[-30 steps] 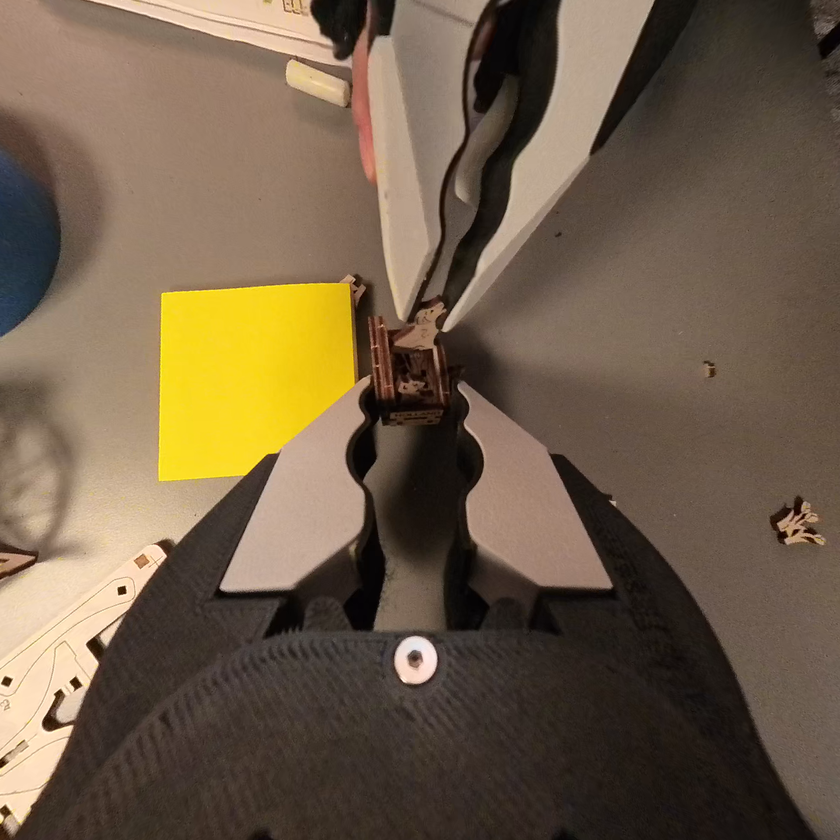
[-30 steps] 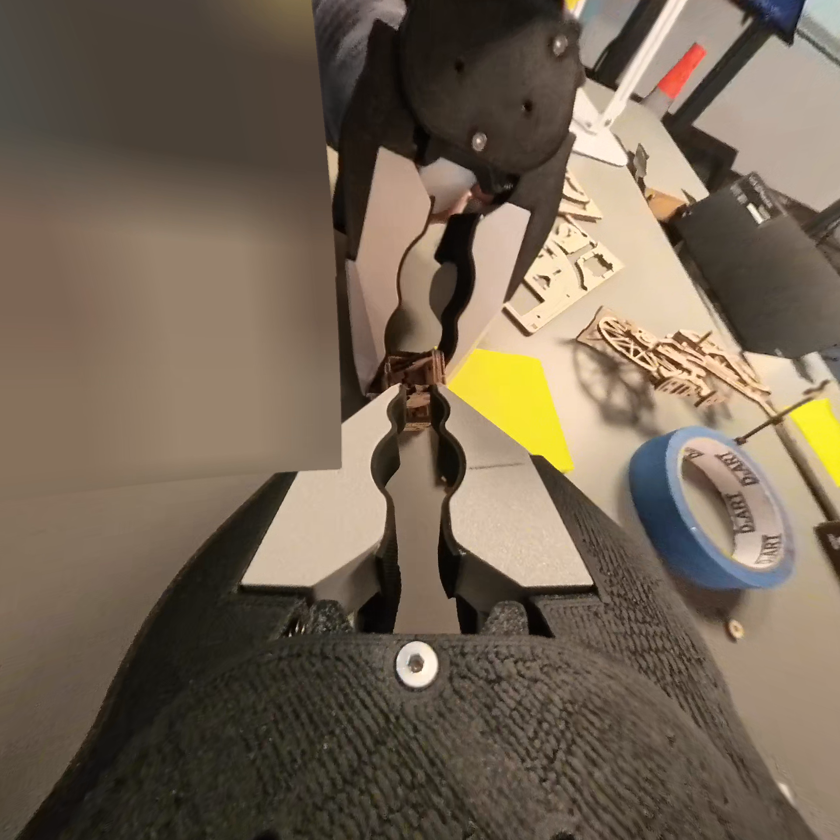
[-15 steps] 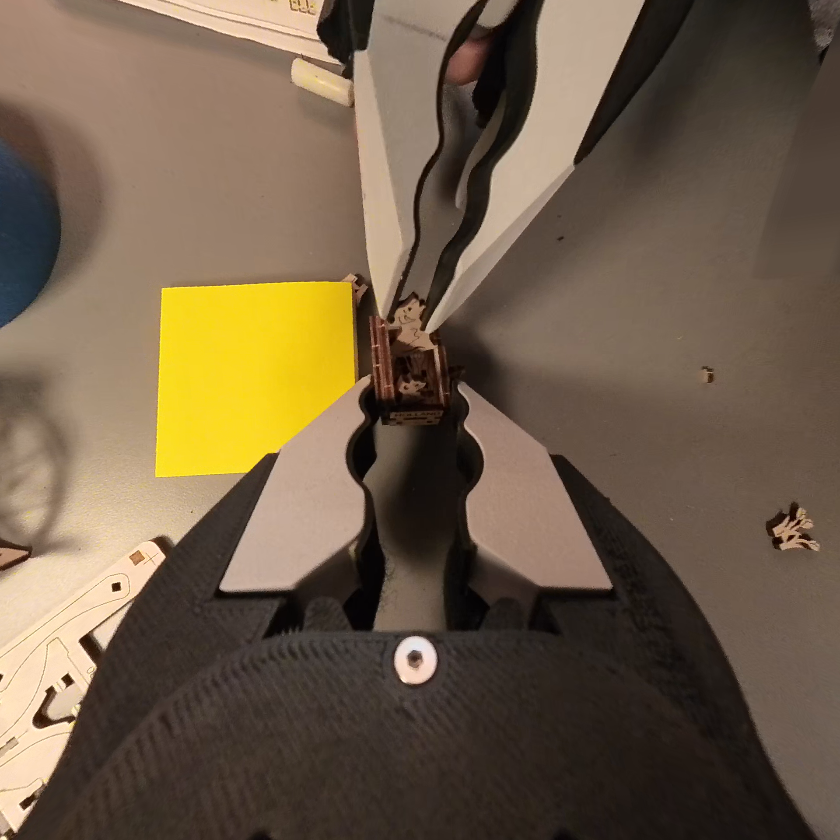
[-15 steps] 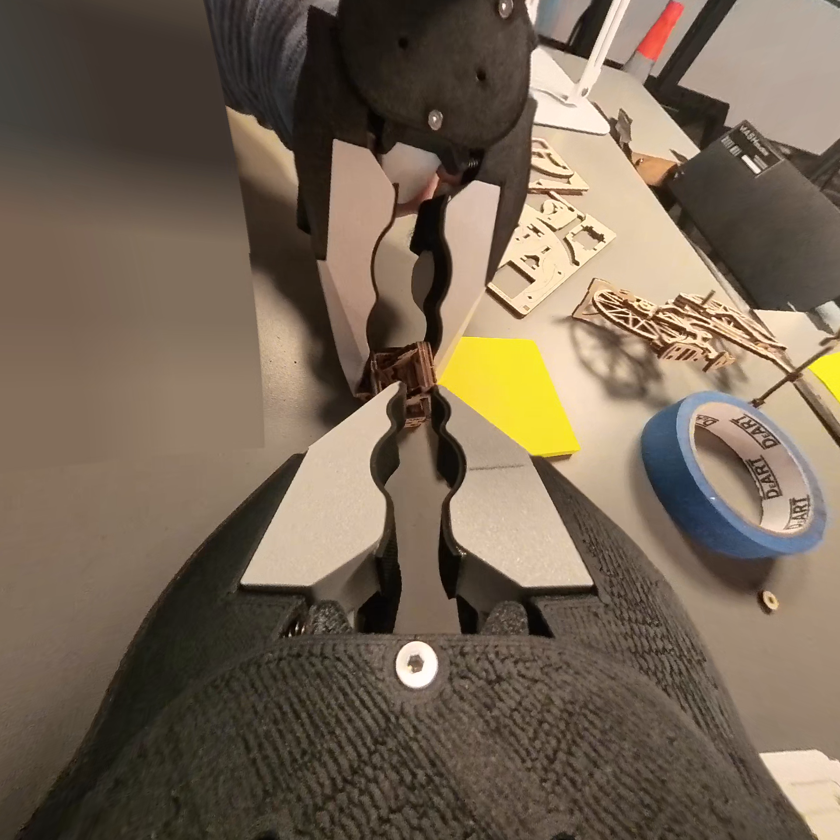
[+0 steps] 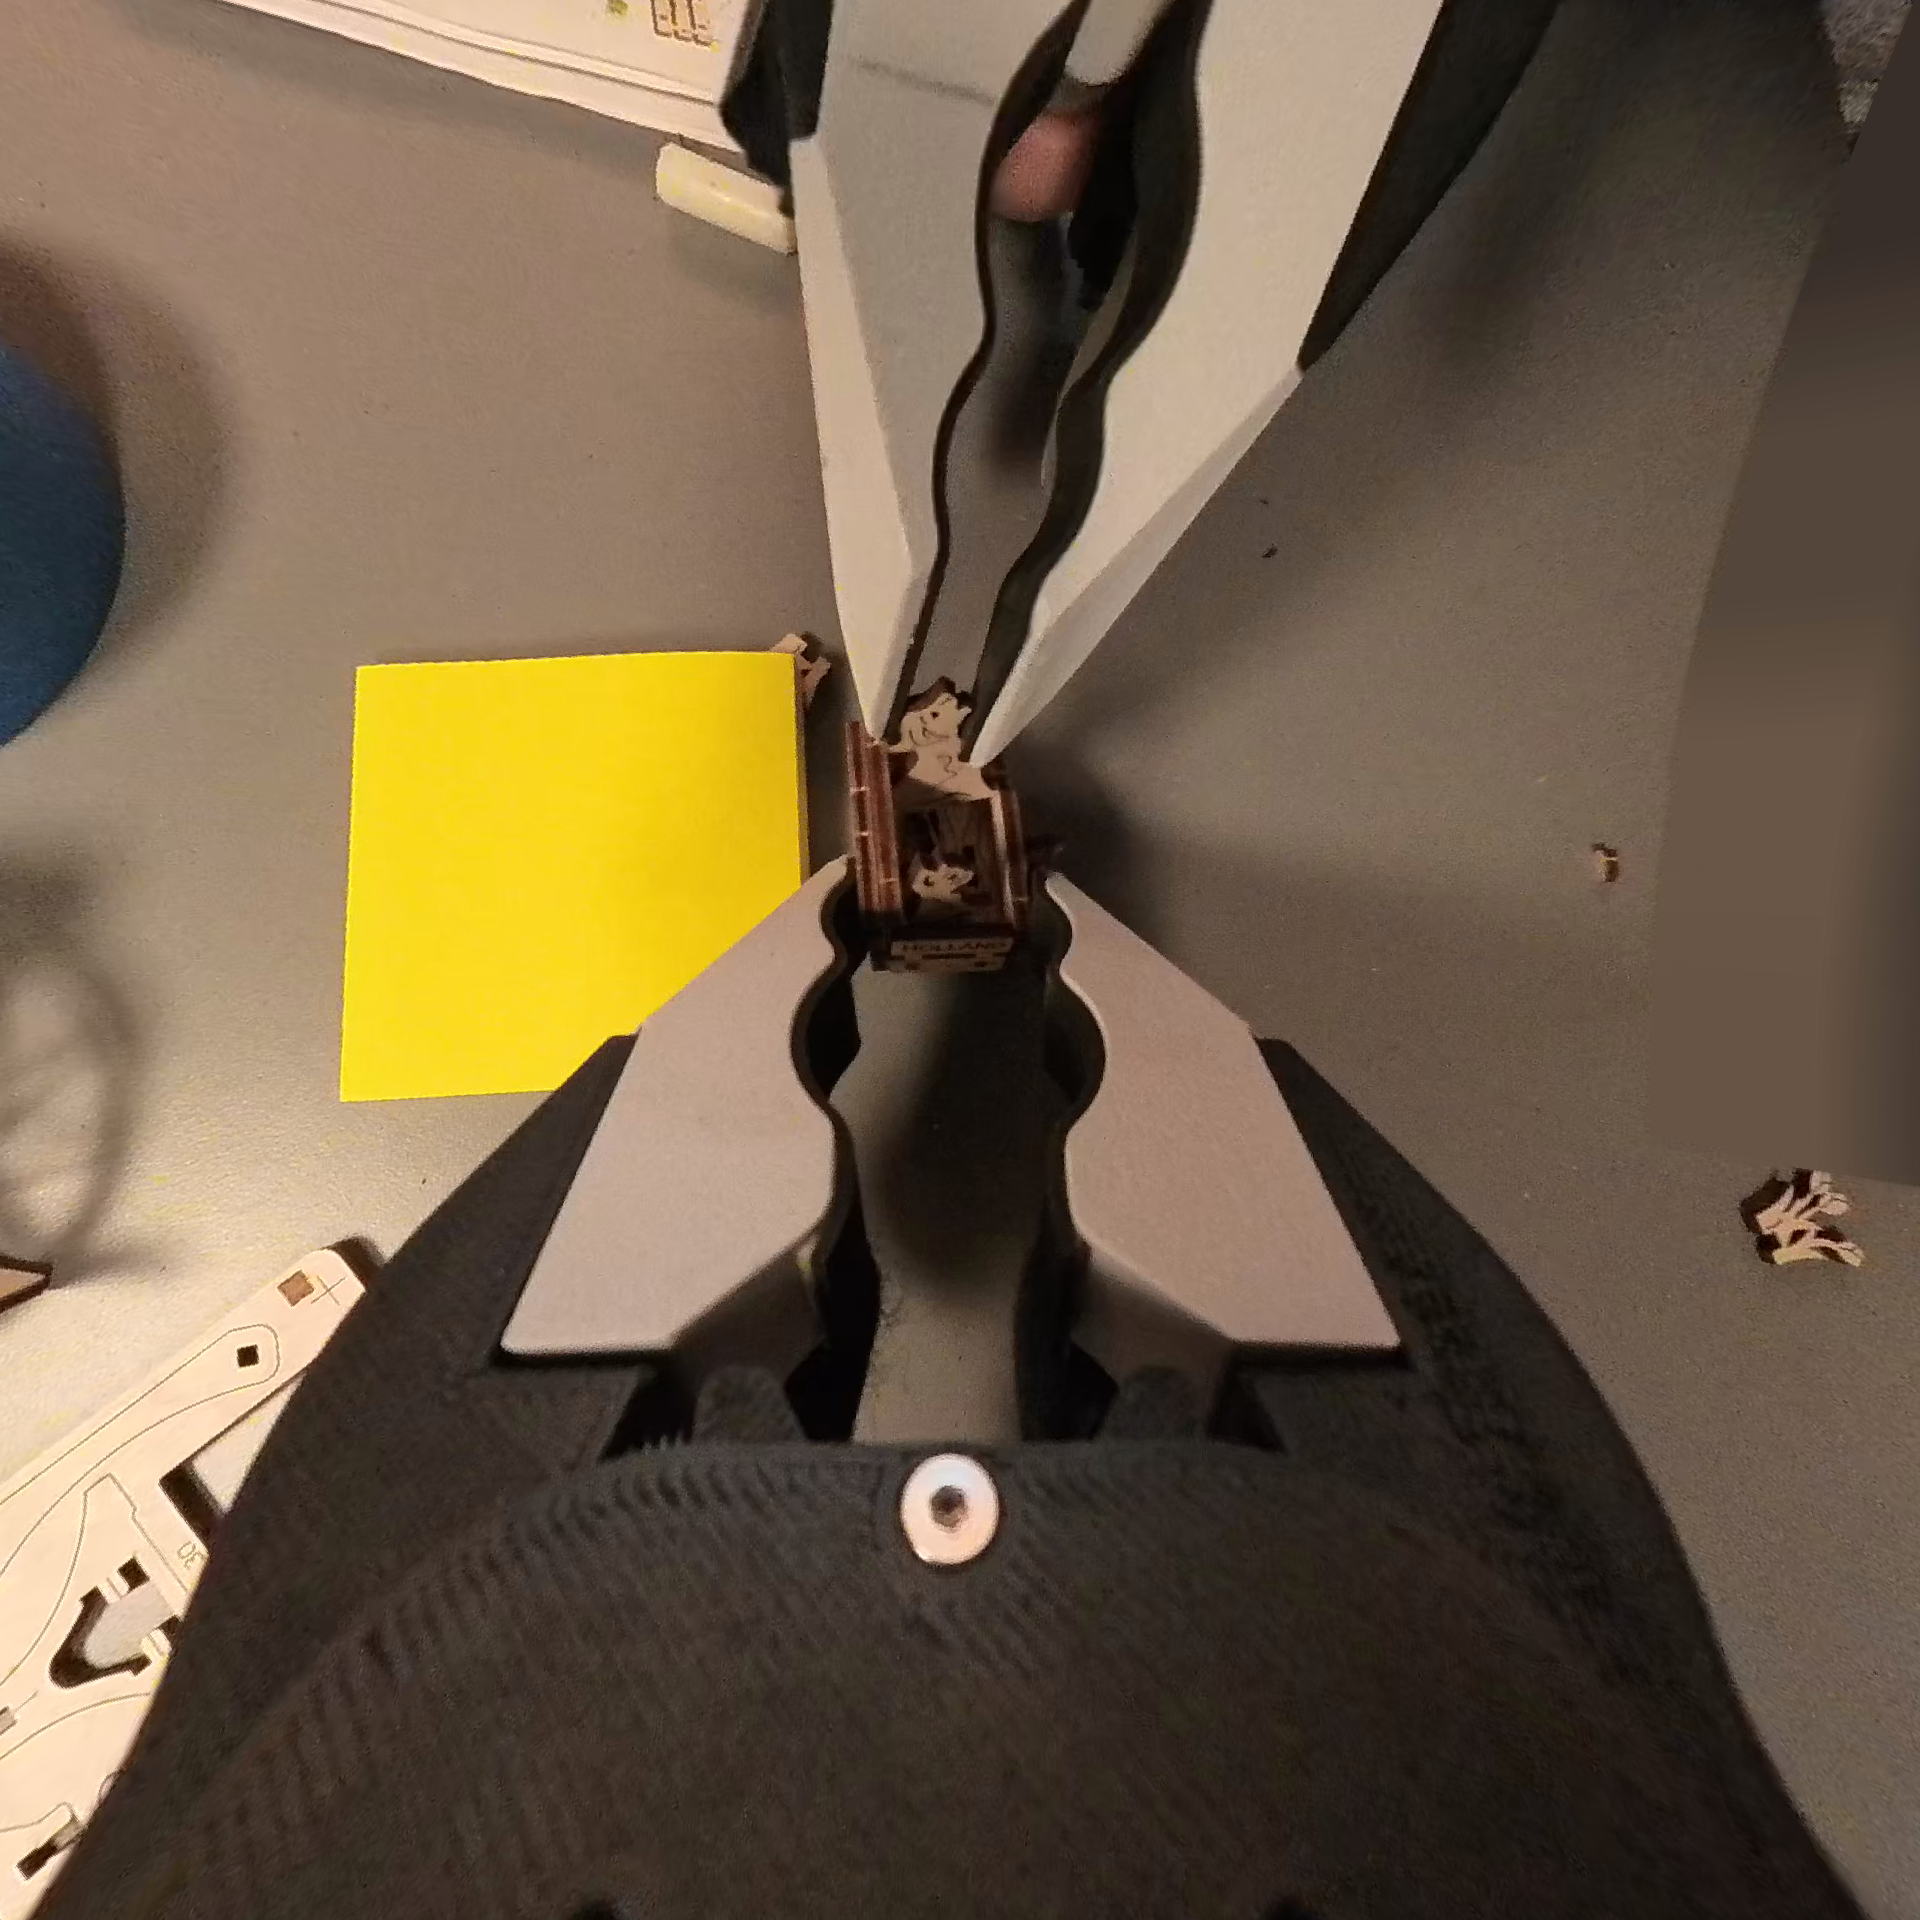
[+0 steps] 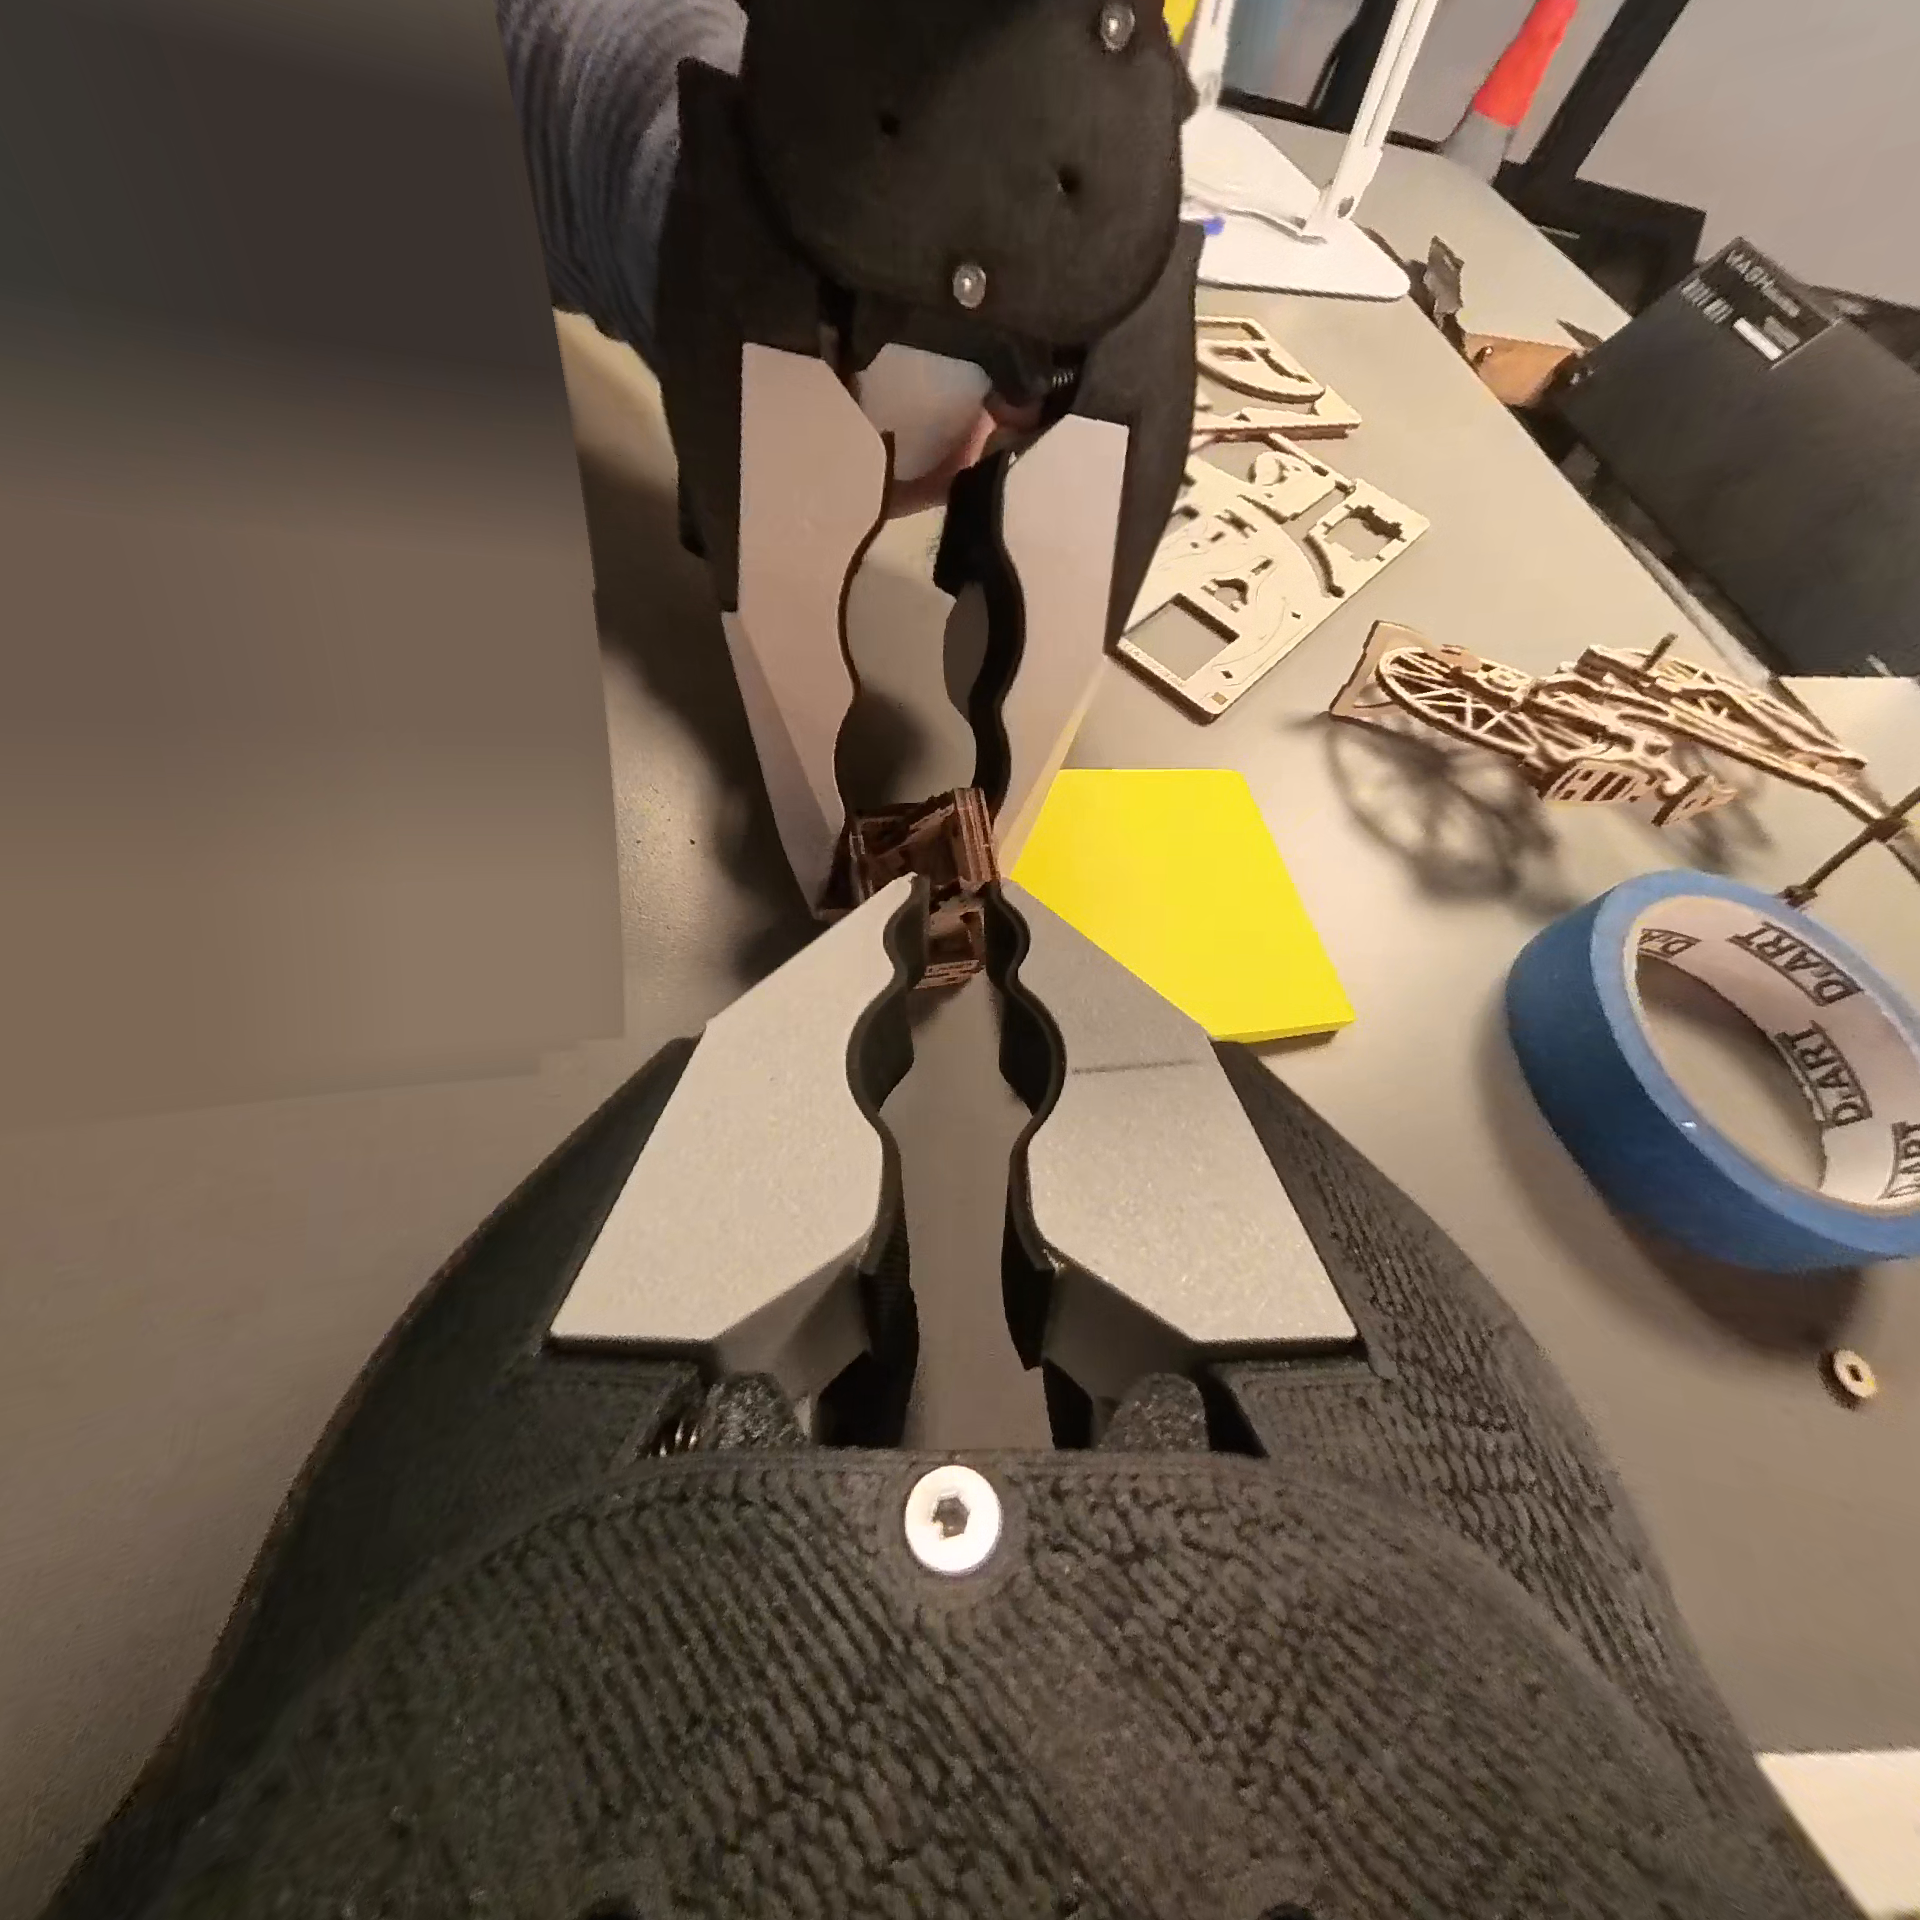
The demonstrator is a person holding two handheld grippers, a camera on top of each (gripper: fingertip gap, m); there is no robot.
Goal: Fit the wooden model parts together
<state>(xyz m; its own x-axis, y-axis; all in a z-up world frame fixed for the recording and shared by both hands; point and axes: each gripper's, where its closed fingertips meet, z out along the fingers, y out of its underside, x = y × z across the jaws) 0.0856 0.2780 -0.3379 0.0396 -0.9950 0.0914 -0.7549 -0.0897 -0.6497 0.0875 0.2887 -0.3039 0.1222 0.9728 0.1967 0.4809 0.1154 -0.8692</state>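
- Dark-brown laser-cut wooden box-shaped assembly (image 5: 940, 873), at centre of the left wrist view, just above the grey tabletop (image 5: 1455, 727); clamped by its sides in the left gripper (image 5: 943, 909), jaws closed only as far as the box's width.
- Pale flat wooden figure piece (image 5: 935, 743), at 12 o'clock of the box, pinched between the narrowly closed tips of the right gripper (image 5: 932, 727) and resting on the box's upper edge.
- Same grip seen from the right wrist view: right gripper (image 6: 951, 914) closed on a small part, hard to tell apart from the box (image 6: 914, 847) directly beyond it.
- Progress, as judged: box largely built, one small figure already seated inside; held figure touching but apparently not yet pressed home.
- Remaining: seating of this piece; another loose pale wooden figure (image 5: 1803, 1231) at 4 o'clock, well apart.
- Surroundings: yellow square paper pad (image 5: 571, 873) at 9 o'clock of the box; blue roll of tape (image 6: 1714, 1081), finished wooden wheeled model (image 6: 1558, 717) and punched plywood sheets (image 6: 1268, 582) at 2 to 3 o'clock in the right wrist view.
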